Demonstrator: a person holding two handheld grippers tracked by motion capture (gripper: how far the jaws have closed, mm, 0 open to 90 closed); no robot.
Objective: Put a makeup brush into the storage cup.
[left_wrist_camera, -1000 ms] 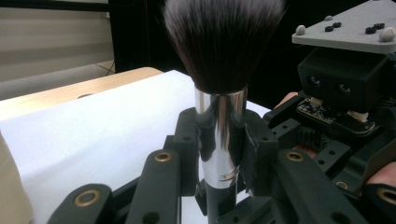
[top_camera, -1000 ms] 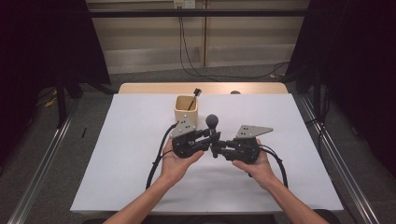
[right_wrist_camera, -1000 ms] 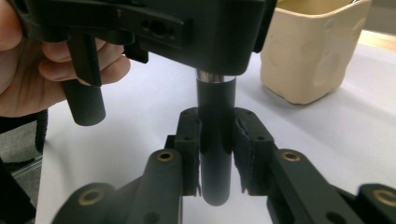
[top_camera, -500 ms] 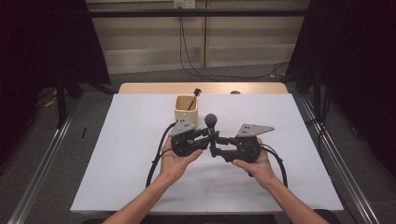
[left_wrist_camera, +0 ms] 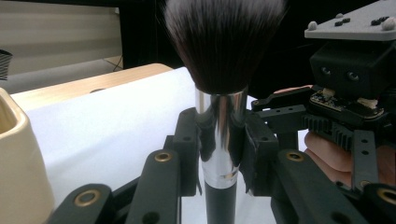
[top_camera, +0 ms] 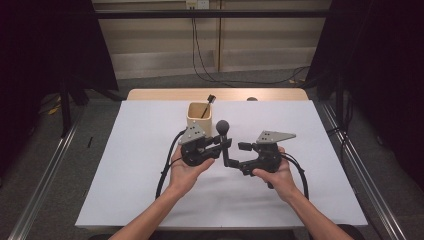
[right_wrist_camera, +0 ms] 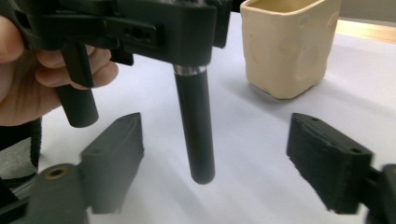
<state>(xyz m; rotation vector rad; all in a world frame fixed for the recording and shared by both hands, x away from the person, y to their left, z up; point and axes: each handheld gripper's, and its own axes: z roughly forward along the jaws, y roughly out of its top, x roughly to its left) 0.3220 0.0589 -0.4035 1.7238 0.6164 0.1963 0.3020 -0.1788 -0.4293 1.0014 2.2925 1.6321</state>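
Where the white sheet (top_camera: 150, 165) covers the table (top_camera: 215, 94) across the centre of the high view, both grippers meet at mid-frame; the cream cup (top_camera: 199, 116), just above them, holds a dark stick-like item and stands apart from both; the left gripper (left_wrist_camera: 219, 144) has its jaws closed on the silver ferrule of the makeup brush (left_wrist_camera: 223, 70), which stands upright, bristles at upper centre; the right gripper (right_wrist_camera: 233, 158) has jaws spread wide, gripping nothing, with the black brush handle (right_wrist_camera: 194, 126) hanging between them, touching neither; the left hand (right_wrist_camera: 32, 74) occupies the upper left there.
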